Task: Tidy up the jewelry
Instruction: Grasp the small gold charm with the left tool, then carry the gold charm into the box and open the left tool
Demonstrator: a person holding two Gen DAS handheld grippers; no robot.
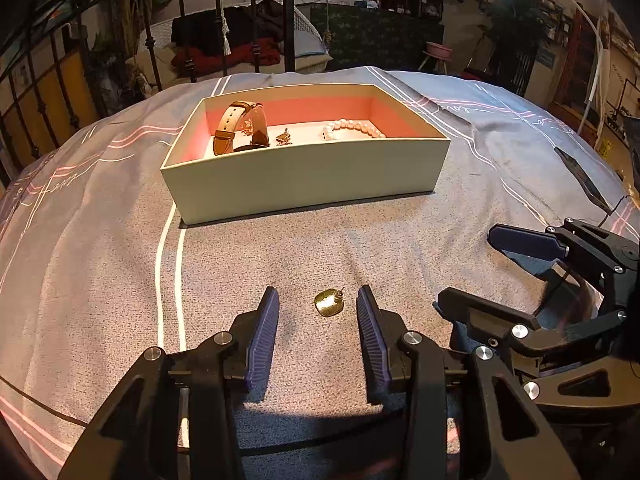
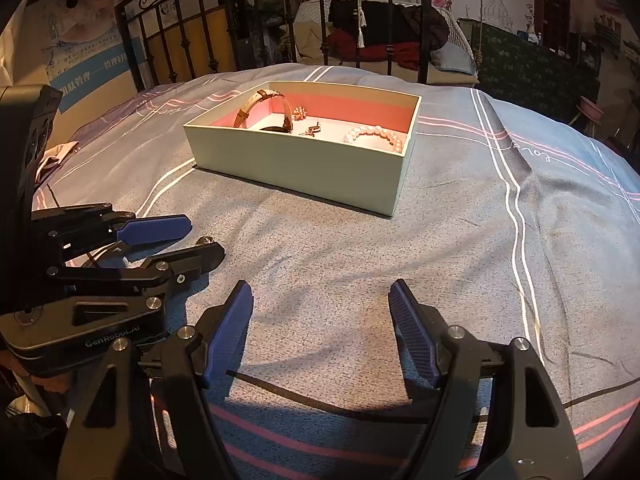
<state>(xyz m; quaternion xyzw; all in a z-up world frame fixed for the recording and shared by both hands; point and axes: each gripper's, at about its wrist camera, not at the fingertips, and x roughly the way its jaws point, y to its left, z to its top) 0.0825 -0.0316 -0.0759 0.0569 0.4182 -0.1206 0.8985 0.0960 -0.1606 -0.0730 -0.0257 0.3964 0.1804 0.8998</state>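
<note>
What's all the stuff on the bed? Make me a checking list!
Surface: grey striped bedspread, wrinkled.
Job's things: open box holding a watch, small gold pieces and a pearl bracelet; gold earring on the bedspread, outside the box.
Clutter: nothing seen.
Grippers: left gripper open around the earring, not touching; right gripper open, empty.
Cables: thin dark cable beneath right gripper.
Surroundings: metal bed frame, cluttered room.

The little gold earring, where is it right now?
In the left wrist view the gold earring lies loose on the grey bedspread, between the open fingers of the left gripper, nearer the right-hand one, well short of the jewelry box.
</note>
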